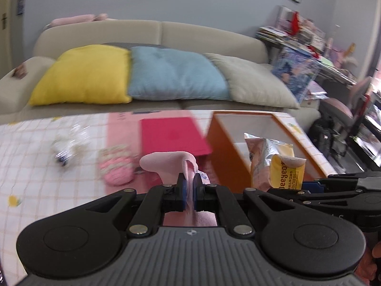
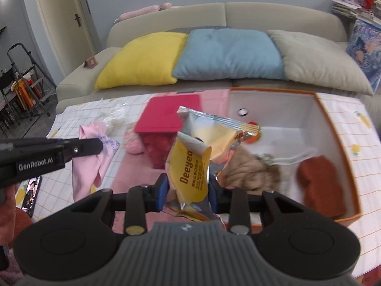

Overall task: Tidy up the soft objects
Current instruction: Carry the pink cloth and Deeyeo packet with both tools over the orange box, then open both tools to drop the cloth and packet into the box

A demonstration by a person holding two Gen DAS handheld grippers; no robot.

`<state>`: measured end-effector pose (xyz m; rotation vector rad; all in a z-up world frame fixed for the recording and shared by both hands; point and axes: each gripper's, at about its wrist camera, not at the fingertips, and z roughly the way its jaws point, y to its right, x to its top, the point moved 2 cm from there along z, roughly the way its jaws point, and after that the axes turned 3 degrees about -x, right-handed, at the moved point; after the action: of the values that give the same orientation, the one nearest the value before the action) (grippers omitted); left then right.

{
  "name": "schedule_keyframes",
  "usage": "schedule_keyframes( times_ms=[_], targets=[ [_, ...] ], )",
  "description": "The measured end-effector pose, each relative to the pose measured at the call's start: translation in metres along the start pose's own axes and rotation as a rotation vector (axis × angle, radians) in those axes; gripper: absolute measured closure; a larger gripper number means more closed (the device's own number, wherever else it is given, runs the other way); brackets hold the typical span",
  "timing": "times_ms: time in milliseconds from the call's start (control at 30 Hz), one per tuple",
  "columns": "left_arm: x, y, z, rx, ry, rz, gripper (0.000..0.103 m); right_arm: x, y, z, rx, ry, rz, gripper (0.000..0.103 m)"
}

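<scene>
Pink cloth (image 1: pixel 171 164) pinched flat between the blue pads of the left gripper (image 1: pixel 189 186), lifted off the checked tablecloth (image 1: pixel 35 166) left of the orange box (image 2: pixel 333 128), apparently bound for it. Foil snack packets (image 2: pixel 200 152), yellow-labelled, clamped in the right gripper (image 2: pixel 189 190) over the near-left corner of that box, probably for dropping in. Inside already: beige plush (image 2: pixel 252 169) and rust knit (image 2: pixel 321 186). Left of the box, awaiting sorting: pink knitted toy (image 1: pixel 116 166), red box (image 1: pixel 171 135). Beyond the box: sofa (image 2: pixel 238 12) with yellow, blue and grey cushions.
</scene>
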<state>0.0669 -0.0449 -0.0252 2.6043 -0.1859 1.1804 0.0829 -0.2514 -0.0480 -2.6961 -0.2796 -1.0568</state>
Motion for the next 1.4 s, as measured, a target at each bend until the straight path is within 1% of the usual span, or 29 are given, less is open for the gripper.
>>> schedule_keyframes(
  times_ms=[200,333,433,533,633,800,900,1033,1167,1300,1400],
  targets=[
    [0.025,0.049,0.028,-0.091,-0.008,0.09,0.098,0.009,0.045,-0.013,-0.033,0.017,-0.02,0.069],
    [0.044,0.075,0.054,-0.16,-0.036,0.11,0.098,0.022,0.076,-0.008,-0.051,0.012,-0.026,0.068],
    [0.06,0.092,0.078,-0.172,-0.055,0.142,0.098,0.031,0.093,0.003,-0.079,0.003,-0.045,0.068],
    [0.072,0.108,0.1,-0.17,-0.064,0.204,0.098,0.04,0.109,0.017,-0.108,-0.01,-0.057,0.067],
    [0.081,0.119,0.125,-0.174,-0.096,0.249,0.098,0.047,0.122,0.032,-0.142,-0.029,-0.081,0.067],
    [0.081,0.126,0.17,-0.162,-0.175,0.289,0.098,0.055,0.142,0.064,-0.158,-0.06,-0.067,0.067],
    [0.078,0.124,0.195,-0.158,-0.224,0.277,0.098,0.057,0.147,0.086,-0.166,-0.081,-0.083,0.067],
    [0.071,0.119,0.223,-0.172,-0.301,0.237,0.098,0.055,0.151,0.114,-0.169,-0.111,-0.097,0.067],
    [0.06,0.12,0.24,-0.148,-0.334,0.286,0.097,0.051,0.151,0.134,-0.173,-0.132,-0.117,0.066],
    [0.048,0.116,0.253,-0.147,-0.379,0.282,0.096,0.048,0.151,0.148,-0.182,-0.146,-0.105,0.063],
    [0.045,0.111,0.256,-0.141,-0.394,0.269,0.095,0.045,0.146,0.152,-0.2,-0.148,-0.129,0.062]
  ],
)
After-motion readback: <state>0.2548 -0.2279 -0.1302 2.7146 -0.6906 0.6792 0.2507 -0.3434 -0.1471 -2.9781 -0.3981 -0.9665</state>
